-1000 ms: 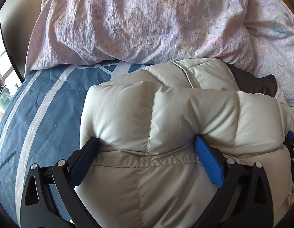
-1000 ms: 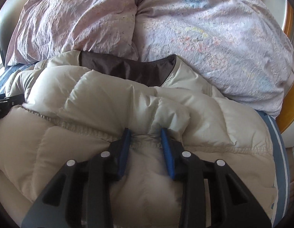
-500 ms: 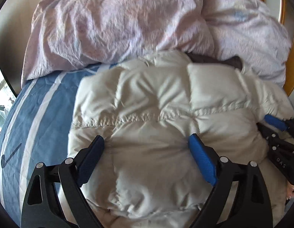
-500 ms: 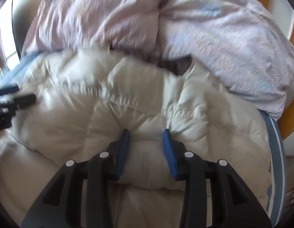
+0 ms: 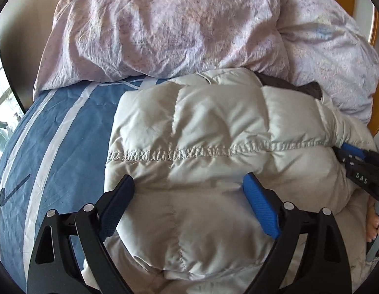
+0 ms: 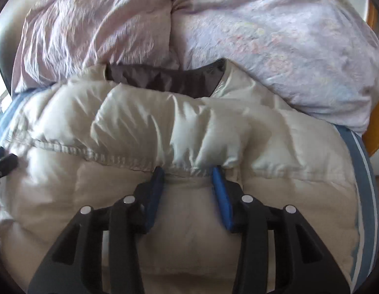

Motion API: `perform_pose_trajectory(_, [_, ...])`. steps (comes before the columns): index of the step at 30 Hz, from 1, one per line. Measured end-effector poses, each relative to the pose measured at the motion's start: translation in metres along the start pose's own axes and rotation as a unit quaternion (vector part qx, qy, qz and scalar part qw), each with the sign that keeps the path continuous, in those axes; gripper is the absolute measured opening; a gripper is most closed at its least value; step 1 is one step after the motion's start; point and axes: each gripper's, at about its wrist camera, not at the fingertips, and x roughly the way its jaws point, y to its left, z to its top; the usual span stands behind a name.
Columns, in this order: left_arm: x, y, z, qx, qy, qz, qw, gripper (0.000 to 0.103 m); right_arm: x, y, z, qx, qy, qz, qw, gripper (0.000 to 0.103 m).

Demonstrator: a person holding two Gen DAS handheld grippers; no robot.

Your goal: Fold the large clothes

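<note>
A cream quilted down jacket (image 5: pixel 214 127) lies folded in a puffy bundle on the bed, its dark brown lining (image 6: pixel 162 80) showing at the far edge. My left gripper (image 5: pixel 189 183) is wide open, its blue pads pressed down on the jacket's near part. My right gripper (image 6: pixel 189 174) has its jaws partly closed, pinching a fold of the jacket (image 6: pixel 189 132) at a stitched seam. The right gripper also shows at the right edge of the left wrist view (image 5: pixel 358 161).
A blue bedsheet with white stripes (image 5: pixel 54 132) lies left of the jacket. Two crumpled lilac pillows (image 5: pixel 165 27) sit right behind it. A wooden bed frame (image 5: pixel 375 120) stands at the right. A strip of sheet (image 6: pixel 366 171) shows right of the jacket.
Both grippers pulled back and then pushed forward again over the jacket. The left jaws stayed wide open. The right jaws kept their pinch on the fold.
</note>
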Motion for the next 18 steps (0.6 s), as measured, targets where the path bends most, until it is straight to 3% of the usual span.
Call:
perform_pose_trajectory(3, [-0.003,-0.001,-0.001,0.000,0.002,0.005,1.0000,0.092,-0.004,-0.005,0.003,0.009,0.010,0.013,1.000,0.043])
perform_pose_trajectory(6, [-0.028,0.014,-0.004,-0.030,0.000,-0.050,0.9983,0.092,-0.033,-0.035,-0.002,0.062,0.010,0.088,0.994,0.045])
perform_pose_trajectory(7, [-0.043,0.022,-0.008,-0.036,-0.004,-0.078,0.9963,0.092,-0.046,-0.045,-0.007,0.077,0.005,0.111,0.991,0.050])
perform_pose_trajectory(9, [-0.065,0.036,-0.018,-0.037,-0.010,-0.113,0.9929,0.092,-0.082,-0.070,-0.022,0.101,-0.014,0.153,0.983,0.072])
perform_pose_trajectory(12, [-0.092,0.064,-0.039,-0.043,-0.012,-0.140,0.9891,0.094,-0.133,-0.112,-0.056,0.116,-0.034,0.198,0.973,0.088])
perform_pose_trajectory(18, [-0.121,0.127,-0.099,-0.117,0.028,-0.190,0.9744,0.095,-0.180,-0.187,-0.135,0.184,-0.002,0.200,0.962,0.092])
